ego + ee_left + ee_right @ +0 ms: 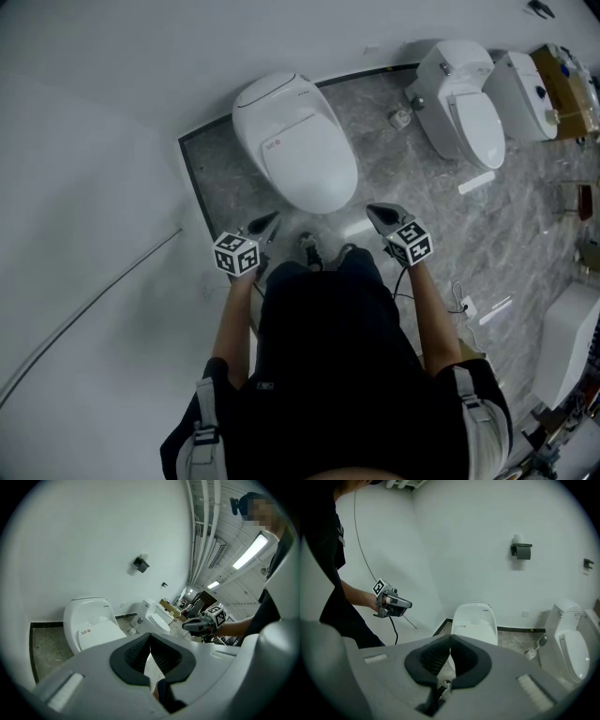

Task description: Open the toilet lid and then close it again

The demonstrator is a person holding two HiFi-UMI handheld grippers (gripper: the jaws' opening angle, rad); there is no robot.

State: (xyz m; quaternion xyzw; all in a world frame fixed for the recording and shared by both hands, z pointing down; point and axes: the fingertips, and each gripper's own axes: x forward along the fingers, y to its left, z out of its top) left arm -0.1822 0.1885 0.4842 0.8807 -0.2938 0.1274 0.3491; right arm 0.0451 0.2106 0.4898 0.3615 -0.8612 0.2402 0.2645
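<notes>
Toilet lid (96,634) looks shut; left hand-held gripper (150,639) hides its front.

Three toilets (295,141) (466,111) (521,94) along the wall, two tools (273,219) (372,209)

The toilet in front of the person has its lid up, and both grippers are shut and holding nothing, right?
Not quite. The lid is down, lying flat on the toilet, as the head view shows. The rest holds: the left gripper and the right gripper are both shut and hold nothing.
</notes>
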